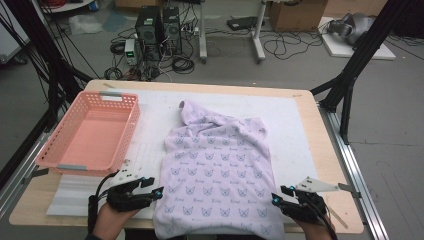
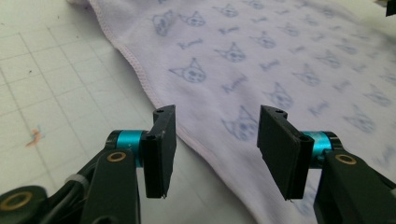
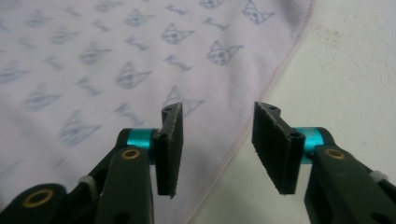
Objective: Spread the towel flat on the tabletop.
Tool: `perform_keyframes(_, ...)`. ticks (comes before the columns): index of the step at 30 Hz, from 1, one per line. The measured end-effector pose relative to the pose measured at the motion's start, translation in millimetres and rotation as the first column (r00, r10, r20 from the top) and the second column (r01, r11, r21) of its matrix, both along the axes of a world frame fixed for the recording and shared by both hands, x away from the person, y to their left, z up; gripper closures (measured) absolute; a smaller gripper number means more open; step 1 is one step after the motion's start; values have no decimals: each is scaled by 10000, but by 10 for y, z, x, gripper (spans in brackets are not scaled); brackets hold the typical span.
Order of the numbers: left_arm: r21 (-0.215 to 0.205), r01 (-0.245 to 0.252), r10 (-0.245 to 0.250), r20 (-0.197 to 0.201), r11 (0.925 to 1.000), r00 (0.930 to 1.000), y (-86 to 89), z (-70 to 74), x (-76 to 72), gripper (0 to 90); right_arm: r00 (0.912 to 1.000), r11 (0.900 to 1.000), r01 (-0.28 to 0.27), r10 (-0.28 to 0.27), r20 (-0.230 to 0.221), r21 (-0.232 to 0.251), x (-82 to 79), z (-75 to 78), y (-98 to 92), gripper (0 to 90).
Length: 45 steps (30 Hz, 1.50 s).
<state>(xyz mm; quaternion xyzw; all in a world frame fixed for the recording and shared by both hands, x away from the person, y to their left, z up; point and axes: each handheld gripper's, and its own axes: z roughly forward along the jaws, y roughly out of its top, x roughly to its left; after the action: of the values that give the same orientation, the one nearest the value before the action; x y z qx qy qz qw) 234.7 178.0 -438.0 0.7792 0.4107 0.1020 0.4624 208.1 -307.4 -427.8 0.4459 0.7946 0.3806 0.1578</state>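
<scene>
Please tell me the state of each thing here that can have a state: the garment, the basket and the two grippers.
garment: lying mostly flat on the mat, far end rumpled, near edge over the table edge.
pink basket: upright, empty.
left gripper: open, above the garment's hem, nothing clamped.
right gripper: open, above the garment's opposite hem, nothing clamped.

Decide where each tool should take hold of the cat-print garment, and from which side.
Grip the cat-print garment by its stitched side hems near the bottom. The left tool comes from the left edge, the right tool from the right: both hems lie flat and exposed on the mat.
</scene>
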Motion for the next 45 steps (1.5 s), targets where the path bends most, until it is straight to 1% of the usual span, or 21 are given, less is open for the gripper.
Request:
perform_keyframes(3, 716, 156, -133, -319, 9973, 9994, -160, -112, 117, 461, 9999, 9994, 32, -38, -143, -354, 176, -122, 93, 547)
perform_keyframes(4, 962, 122, -119, -36, 9953, 9999, -197, -111, 111, 458, 9999, 9987, 25, -34, -156, -511, 223, -159, 123, 573)
perform_keyframes(5, 1269, 44, -53, 63, 9919, 10000, -223, -101, 115, 508, 9999, 9979, 71, -62, 139, -640, 254, -170, 135, 667)
perform_keyframes(6, 1474, -94, 61, 230, 9890, 9997, -236, -94, 119, 588, 9999, 9979, 92, -85, 121, -641, 282, -166, 136, 774)
perform_keyframes(7, 1550, 64, -109, 287, 9879, 9995, -227, -97, 136, 749, 9999, 9980, -1, 11, 155, -626, 314, -160, 127, 869)
perform_keyframes(8, 1465, 90, -127, 240, 9892, 9996, -221, -104, 163, 845, 9999, 9989, -165, 165, -14, -447, 350, -165, 115, 873)
perform_keyframes(10, 1465, -216, 185, 223, 9890, 9996, -224, -91, 196, 865, 9999, 9992, -129, 129, 4, -374, 405, -170, 109, 874)
perform_keyframes(12, 1257, -241, 243, 0, 9918, 9997, -200, -87, 203, 868, 10000, 9991, -44, 45, 25, -413, 421, -173, 124, 876)
perform_keyframes(17, 1293, 405, -388, -161, 9908, 9991, -107, -75, 74, 868, 9996, 9988, -221, 214, -175, -430, 283, -154, 80, 880)
perform_keyframes(21, 1492, 1091, -1075, -185, 9828, 9940, -38, -50, -120, 868, 9958, 9958, -846, 834, -373, -335, 78, -140, 0, 881)
perform_keyframes(26, 1512, 1913, -1853, -530, 9698, 9813, 52, -29, -408, 868, 9835, 9884, -1512, 1489, -1023, -150, -233, -97, -66, 881)
perform_keyframes(28, 1411, 2166, -2111, -531, 9660, 9760, 56, -22, -500, 862, 9711, 9811, -1934, 1906, -1435, -58, -327, -81, -70, 879)
perform_keyframes(29, 1309, 2200, -2164, -412, 9667, 9754, 52, -14, -518, 834, 9687, 9793, -2024, 1992, -1484, -65, -362, -67, -66, 864)
perform_keyframes(30, 1298, 2162, -2138, -322, 9677, 9763, 48, -6, -507, 739, 9677, 9784, -2065, 2046, -1470, 20, -378, -41, -63, 813)
perform_keyframes(31, 1260, 1992, -1976, -248, 9718, 9800, 40, 5, -488, 618, 9722, 9806, -1960, 1951, -1295, 56, -372, -21, -61, 735)
perform_keyframes(32, 1119, 1733, -1736, -79, 9785, 9848, 33, 26, -436, 548, 9772, 9845, -1746, 1750, -1200, 140, -360, 4, -60, 705)
perform_keyframes(34, 765, 1325, -1353, 316, 9882, 9903, 24, 67, -325, 505, 9907, 9922, -1177, 1202, -632, 418, -263, 56, -65, 607)
perform_keyframes(36, 456, 787, -814, 592, 9959, 9949, 5, 100, -144, 494, 9986, 9980, -478, 487, -200, 402, -137, 69, -51, 582)
perform_keyframes(40, 278, -137, 127, 347, 9995, 9993, -58, 64, 260, 492, 9989, 9991, 431, -432, 178, 48, 219, -23, 42, 538)
perform_keyframes(42, 380, -360, 354, 184, 9986, 9992, -112, 26, 402, 491, 9969, 9969, 747, -741, 246, -266, 356, -76, 92, 531)
perform_keyframes(45, 760, -177, 188, -131, 9970, 9997, -241, -62, 533, 487, 9965, 9954, 832, -835, -54, -479, 533, -167, 155, 577)
